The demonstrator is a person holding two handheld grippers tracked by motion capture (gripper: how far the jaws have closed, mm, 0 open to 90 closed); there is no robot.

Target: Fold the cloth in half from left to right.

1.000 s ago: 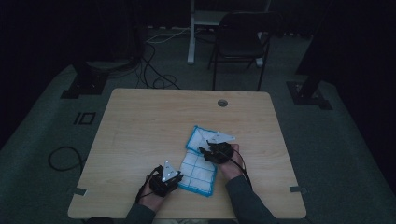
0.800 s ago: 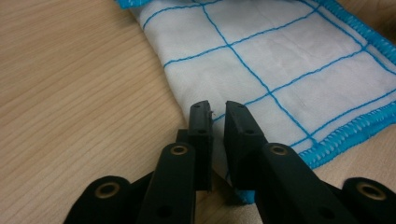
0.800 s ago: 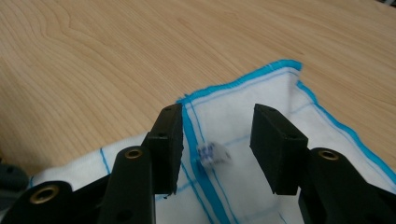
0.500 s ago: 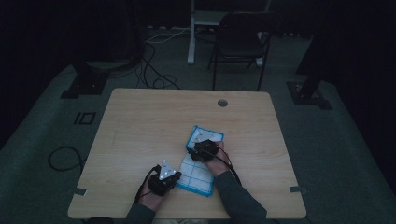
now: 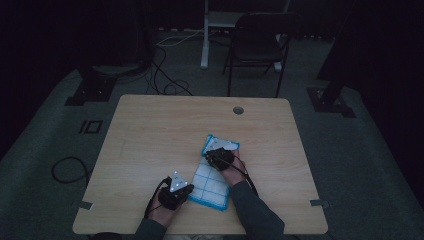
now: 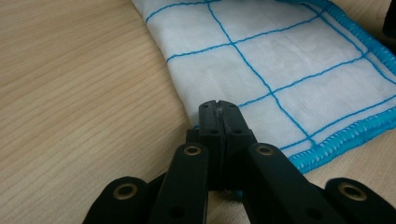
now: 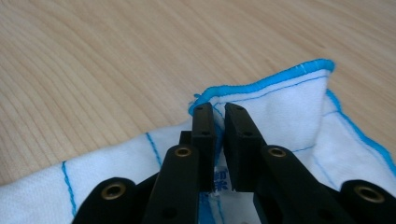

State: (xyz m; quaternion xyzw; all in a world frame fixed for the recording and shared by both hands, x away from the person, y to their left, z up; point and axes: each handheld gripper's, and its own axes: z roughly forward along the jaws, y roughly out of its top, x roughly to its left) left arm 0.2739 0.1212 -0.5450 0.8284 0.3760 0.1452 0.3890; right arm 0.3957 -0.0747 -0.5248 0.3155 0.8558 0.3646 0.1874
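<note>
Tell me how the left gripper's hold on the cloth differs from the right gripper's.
The left gripper is clamped fully shut on the flat near corner of the cloth; the right gripper has just been closing, a slim gap left, on a raised, folded far edge. Both pinch the same blue-bordered cloth on the table.

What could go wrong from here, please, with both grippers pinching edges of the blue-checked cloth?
The left gripper is shut on only the very corner of the cloth, so that thin bite might slip out when lifted. The right gripper has just been closing on a raised, bunched edge beside a small label; its jaws show a narrow gap, so it may grab one layer or the label alone, leaving the fold uneven.
</note>
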